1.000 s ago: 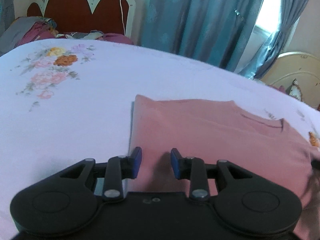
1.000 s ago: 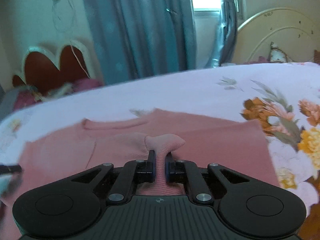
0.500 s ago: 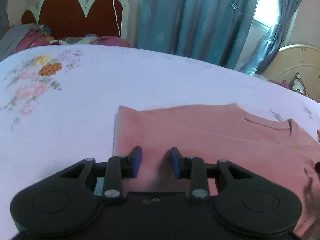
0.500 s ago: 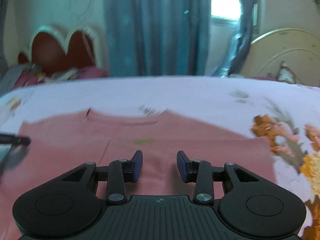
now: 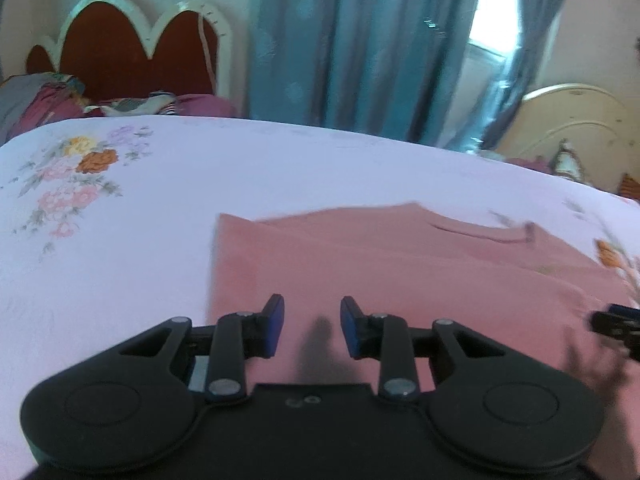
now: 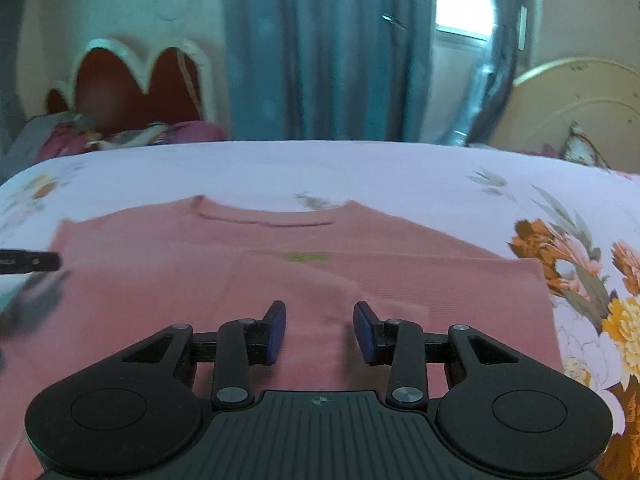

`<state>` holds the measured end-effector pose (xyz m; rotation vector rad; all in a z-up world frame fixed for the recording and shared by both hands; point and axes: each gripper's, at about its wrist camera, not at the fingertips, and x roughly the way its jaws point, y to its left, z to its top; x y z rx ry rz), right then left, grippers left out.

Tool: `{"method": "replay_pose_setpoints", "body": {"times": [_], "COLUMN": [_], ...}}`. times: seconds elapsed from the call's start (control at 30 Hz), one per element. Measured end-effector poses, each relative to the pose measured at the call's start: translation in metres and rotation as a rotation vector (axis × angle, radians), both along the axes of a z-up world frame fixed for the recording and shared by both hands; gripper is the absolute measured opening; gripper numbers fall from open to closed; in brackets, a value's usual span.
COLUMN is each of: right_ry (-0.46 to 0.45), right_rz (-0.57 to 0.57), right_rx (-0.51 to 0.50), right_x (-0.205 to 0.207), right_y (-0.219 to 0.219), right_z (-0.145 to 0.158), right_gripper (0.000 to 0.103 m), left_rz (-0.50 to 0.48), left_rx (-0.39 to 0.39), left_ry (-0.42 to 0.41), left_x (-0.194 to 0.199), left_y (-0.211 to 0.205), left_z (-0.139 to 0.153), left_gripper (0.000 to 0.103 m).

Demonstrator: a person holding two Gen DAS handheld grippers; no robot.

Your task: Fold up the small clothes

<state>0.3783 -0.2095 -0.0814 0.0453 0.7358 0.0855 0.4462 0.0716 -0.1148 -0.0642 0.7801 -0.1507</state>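
Note:
A small pink shirt [image 5: 400,264] lies flat on the white flowered bed sheet [image 5: 160,200], neckline at the far side. In the right wrist view the shirt [image 6: 400,264] has both side parts folded in over its middle. My left gripper [image 5: 312,324] is open and empty just above the shirt's near left part. My right gripper [image 6: 320,330] is open and empty above the shirt's near middle. The right gripper's tip shows at the right edge of the left wrist view [image 5: 616,326]; the left gripper's tip shows at the left edge of the right wrist view [image 6: 30,262].
A red scalloped headboard [image 5: 132,52] with pillows and bedding stands at the far left. Blue curtains [image 5: 360,48] hang behind the bed. A cream rounded bed frame [image 6: 580,108] is at the far right. Flower prints mark the sheet on both sides.
My right gripper let go of the pink sleeve it was pinching and opened; the fold now lies flat. Both grippers have drawn back slightly from the shirt.

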Motion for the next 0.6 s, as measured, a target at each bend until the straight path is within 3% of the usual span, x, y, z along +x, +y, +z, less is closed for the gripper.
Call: {"method": "replay_pose_setpoints", "body": {"times": [0.23, 0.3, 0.37, 0.6], "right_ry": [0.062, 0.064, 0.064, 0.072], "right_rz": [0.029, 0.022, 0.006, 0.043], "right_rx": [-0.056, -0.079, -0.040, -0.096], "right_x": [-0.019, -0.022, -0.024, -0.026], "right_y": [0.007, 0.002, -0.006, -0.003], "right_z": [-0.025, -0.026, -0.023, -0.032], "right_gripper": [0.037, 0.037, 0.037, 0.037], "left_rz": [-0.064, -0.062, -0.060, -0.028], "left_rx": [0.013, 0.019, 0.036, 0.064], "left_ry": [0.074, 0.057, 0.059, 0.068], "left_x": [-0.043, -0.049, -0.049, -0.049], "left_y": [-0.020, -0.017, -0.019, -0.028], "left_z": [-0.019, -0.027, -0.026, -0.026], "left_gripper": [0.032, 0.033, 0.033, 0.033]}}
